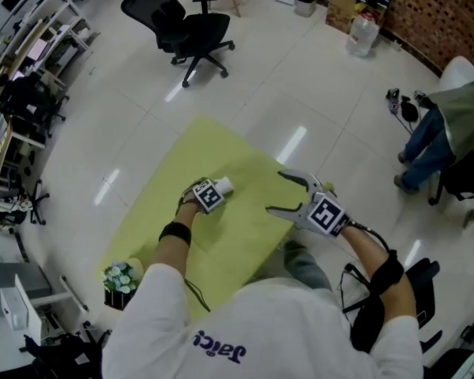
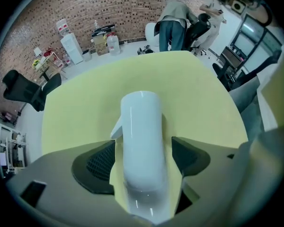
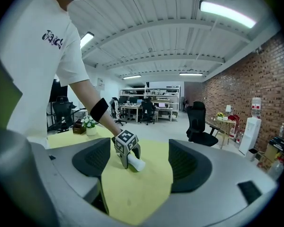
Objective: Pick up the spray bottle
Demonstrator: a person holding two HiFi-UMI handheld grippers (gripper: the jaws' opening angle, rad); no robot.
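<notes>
A white spray bottle [image 1: 223, 186] lies on its side on the yellow table [image 1: 174, 188]. My left gripper [image 1: 212, 193] points straight down over it, marker cube on top. In the left gripper view the bottle [image 2: 141, 141] runs lengthwise between the two dark pads [image 2: 97, 167]; a thin strip of yellow shows beside the right pad, so the jaws stand open around it. My right gripper [image 1: 275, 192] hovers open and empty near the table's right edge. From the right gripper view, the left gripper [image 3: 126, 151] straddles the bottle [image 3: 136, 164].
A small pot of flowers [image 1: 120, 278] stands at the table's near left corner. A black office chair [image 1: 186, 26] is on the floor beyond the table. A person [image 1: 446, 129] sits at the right, by a brick wall and a water jug [image 1: 362, 34].
</notes>
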